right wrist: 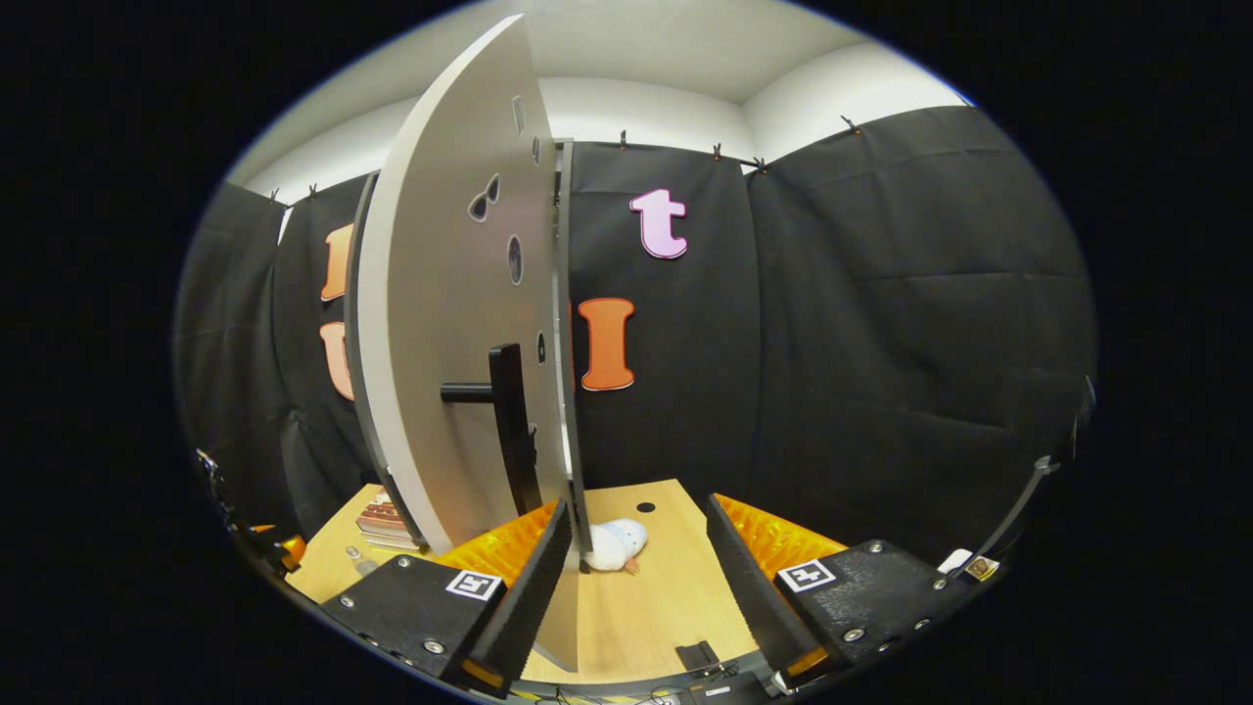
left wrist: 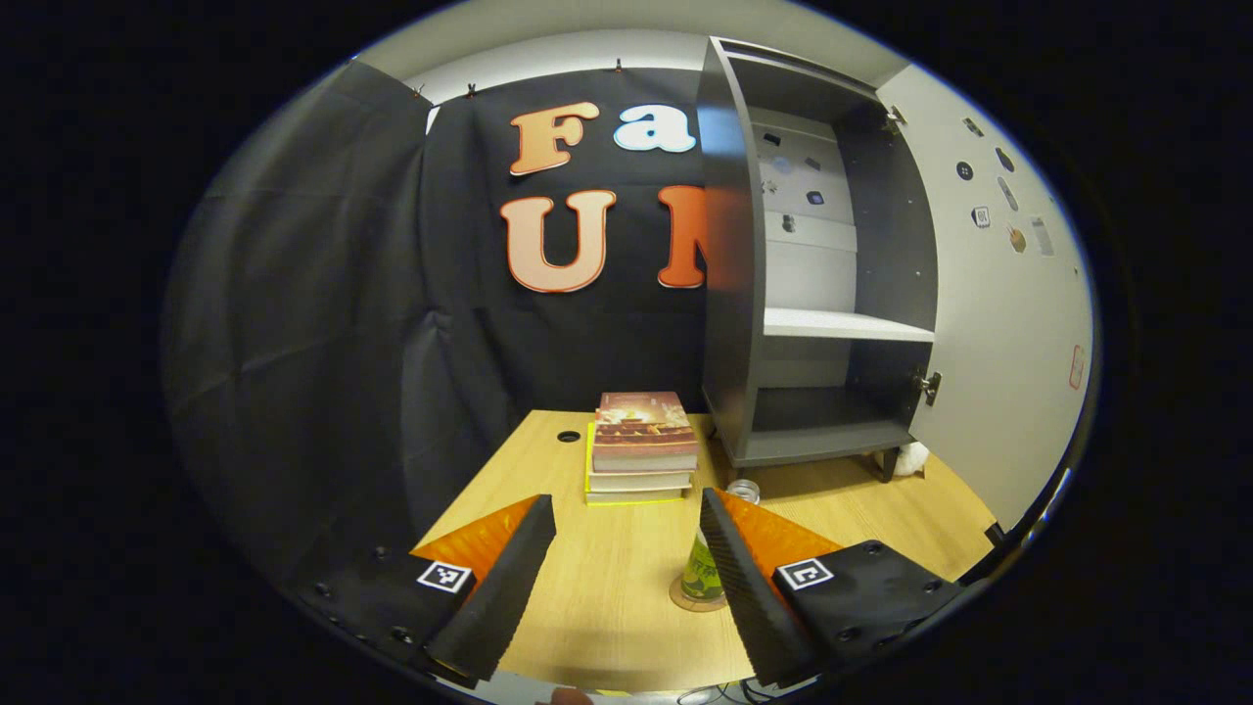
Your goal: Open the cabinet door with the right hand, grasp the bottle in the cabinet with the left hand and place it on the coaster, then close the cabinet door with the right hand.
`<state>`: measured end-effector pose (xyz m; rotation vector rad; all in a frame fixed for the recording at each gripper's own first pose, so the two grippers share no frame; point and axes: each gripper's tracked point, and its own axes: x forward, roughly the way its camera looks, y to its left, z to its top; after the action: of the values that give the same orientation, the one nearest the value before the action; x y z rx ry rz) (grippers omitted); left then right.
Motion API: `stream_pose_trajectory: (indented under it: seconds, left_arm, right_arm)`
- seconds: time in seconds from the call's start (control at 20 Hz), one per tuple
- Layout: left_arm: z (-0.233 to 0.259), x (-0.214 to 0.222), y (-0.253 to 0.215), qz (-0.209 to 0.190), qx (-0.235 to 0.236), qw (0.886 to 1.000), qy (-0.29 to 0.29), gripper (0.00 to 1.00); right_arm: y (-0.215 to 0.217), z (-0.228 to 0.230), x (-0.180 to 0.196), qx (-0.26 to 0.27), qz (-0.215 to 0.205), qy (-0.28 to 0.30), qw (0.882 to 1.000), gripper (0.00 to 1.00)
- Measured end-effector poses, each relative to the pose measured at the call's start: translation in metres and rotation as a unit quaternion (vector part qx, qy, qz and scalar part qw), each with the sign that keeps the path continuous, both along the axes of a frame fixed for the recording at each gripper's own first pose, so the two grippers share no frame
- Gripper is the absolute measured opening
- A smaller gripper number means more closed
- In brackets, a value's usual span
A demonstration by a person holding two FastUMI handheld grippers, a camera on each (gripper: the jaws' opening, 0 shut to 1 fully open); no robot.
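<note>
In the left gripper view, the left gripper (left wrist: pixel 626 578) hangs over the near edge of the wooden worktop (left wrist: pixel 626 607) with its fingers spread wide, gripping nothing. Just behind its right finger stands one bottle (left wrist: pixel 703 576), small, with a green label and a clear cap, upright on a round coaster (left wrist: pixel 685 599); the writing on the label is too small to read. Farther back lies one stack of three books (left wrist: pixel 641 446). At the far right corner stands the grey cabinet (left wrist: pixel 812 294), its door (left wrist: pixel 998 323) swung open, with one white shelf (left wrist: pixel 847 325) inside.

In the right gripper view, the right gripper (right wrist: pixel 636 578) is spread open too, its left finger close by the door's (right wrist: pixel 450 343) lower edge, beneath the one dark handle (right wrist: pixel 504 411). One white plush toy (right wrist: pixel 615 544) lies on the worktop (right wrist: pixel 666 597) beyond.
</note>
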<state>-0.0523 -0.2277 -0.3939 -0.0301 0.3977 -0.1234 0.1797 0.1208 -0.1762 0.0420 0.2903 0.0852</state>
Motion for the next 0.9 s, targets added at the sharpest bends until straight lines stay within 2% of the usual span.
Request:
stream_pose_trajectory:
  seconds: [0.2, 0.4, 0.65, 0.7, 0.9]
  left_arm:
    - [0.066, 0.007, 0.033, 0.015, -0.008, 0.999, -0.033, 0.98]
    - [0.117, 0.015, 0.061, 0.022, 0.007, 0.999, -0.047, 0.97]
    - [0.150, 0.022, 0.083, 0.023, 0.002, 0.998, -0.056, 0.96]
    - [0.154, 0.023, 0.087, 0.024, -0.002, 0.998, -0.057, 0.99]
    - [0.167, 0.026, 0.100, 0.024, -0.017, 0.998, -0.053, 0.97]
  right_arm:
    - [0.012, 0.001, -0.003, 0.005, 0.013, 0.000, 1.000, 0.87]
    - [0.019, 0.002, -0.005, 0.010, 0.009, -0.002, 1.000, 0.87]
    - [0.026, 0.001, -0.005, 0.018, -0.003, -0.002, 1.000, 0.87]
    - [0.028, 0.002, -0.006, 0.020, -0.003, -0.002, 1.000, 0.87]
    - [0.041, 0.002, -0.005, 0.028, 0.008, -0.003, 1.000, 0.87]
